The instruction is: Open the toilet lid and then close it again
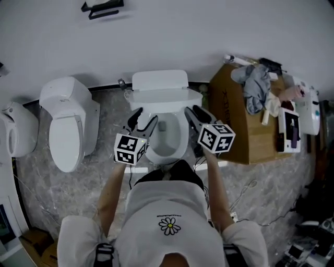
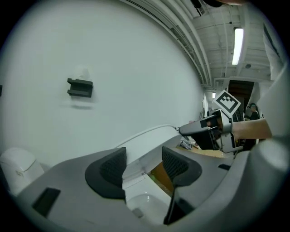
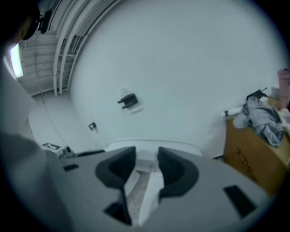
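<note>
Toilet lid (image 1: 164, 98) raised over a glossy white bowl (image 1: 168, 141).
The left gripper (image 1: 143, 119) and right gripper (image 1: 194, 113) flank it, fingers spread and empty; the person's torso (image 1: 167, 208) hides the front rim.

Toilet (image 1: 181, 133): white throughout. Second toilet (image 1: 68, 125), left: white. Wall (image 1: 219, 26): plain white; bracket (image 1: 102, 8) on it black. Floor (image 1: 52, 182): grey, mottled stone pattern. Box (image 1: 232, 125): brown cardboard, dark print. Cloth (image 1: 257, 86) on box: grey. Left claw (image 1: 143, 121), right claw (image 1: 197, 113): dark grey bodies, black textured pads (image 2: 112, 168); cubes (image 1: 130, 149) black-and-white square markers. Shirt (image 1: 167, 206): white, daisy print, yellow centre.
</note>
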Demonstrator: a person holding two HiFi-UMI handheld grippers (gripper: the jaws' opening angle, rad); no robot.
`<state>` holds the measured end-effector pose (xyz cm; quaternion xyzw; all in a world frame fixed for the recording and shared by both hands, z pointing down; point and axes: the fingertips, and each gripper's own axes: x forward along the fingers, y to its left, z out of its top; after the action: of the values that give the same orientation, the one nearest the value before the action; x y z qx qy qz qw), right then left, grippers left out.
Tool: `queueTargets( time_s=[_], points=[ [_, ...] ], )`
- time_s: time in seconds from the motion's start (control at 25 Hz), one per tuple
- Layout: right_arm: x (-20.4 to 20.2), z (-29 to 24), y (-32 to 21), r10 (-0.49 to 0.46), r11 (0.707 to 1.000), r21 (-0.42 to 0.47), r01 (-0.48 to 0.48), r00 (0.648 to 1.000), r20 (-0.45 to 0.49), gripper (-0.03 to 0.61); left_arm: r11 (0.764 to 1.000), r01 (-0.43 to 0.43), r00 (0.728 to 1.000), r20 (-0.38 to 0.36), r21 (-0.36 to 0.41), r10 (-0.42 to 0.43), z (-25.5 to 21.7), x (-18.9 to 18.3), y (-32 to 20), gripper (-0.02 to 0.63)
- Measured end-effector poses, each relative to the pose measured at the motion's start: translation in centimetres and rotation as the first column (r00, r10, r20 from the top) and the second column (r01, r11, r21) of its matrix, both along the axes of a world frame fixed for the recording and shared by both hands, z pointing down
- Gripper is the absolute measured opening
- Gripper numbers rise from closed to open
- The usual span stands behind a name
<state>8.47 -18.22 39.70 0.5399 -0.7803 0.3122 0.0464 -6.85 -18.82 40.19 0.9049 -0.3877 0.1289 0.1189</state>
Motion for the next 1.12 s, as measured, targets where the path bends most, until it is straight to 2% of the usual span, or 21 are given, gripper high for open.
queueTargets(
  time_s=[0.12,0.28,0.52,0.64,0.8,1.12],
  points=[
    [0.4,-1.0,-1.7,0.011,1.000,0.020,-0.012,1.000,0.005,0.178,0.998,0.056,0.997,0.047,0.040,-0.058,-0.7,0.2,-1.9,0.248],
    [0.6,-2.3,-4.3,-0.007,0.999,0.045,0.006,1.000,0.001,0.175,0.992,0.123,0.992,-0.013,0.025,-0.123,-2.1,0.1,-4.8,0.224],
    [0.9,-3.7,-8.2,-0.062,0.995,0.075,0.064,0.998,-0.026,0.167,0.981,0.189,0.982,-0.031,0.043,-0.188,-3.5,0.4,-8.9,0.224],
    [0.7,-4.1,-9.9,-0.126,0.986,0.096,0.139,0.984,-0.125,0.160,0.976,0.212,0.977,-0.034,0.042,-0.211,-4.0,0.4,-10.8,0.224],
    [0.6,-4.4,-12.0,-0.170,0.969,0.126,0.214,0.940,-0.295,0.156,0.970,0.234,0.972,-0.028,0.059,-0.233,-4.6,0.7,-13.1,0.224],
    [1.0,-5.2,-17.2,-0.152,0.965,0.152,0.214,0.927,-0.344,0.146,0.963,0.264,0.964,-0.017,0.059,-0.264,-5.3,1.0,-18.3,0.224]
  ],
)
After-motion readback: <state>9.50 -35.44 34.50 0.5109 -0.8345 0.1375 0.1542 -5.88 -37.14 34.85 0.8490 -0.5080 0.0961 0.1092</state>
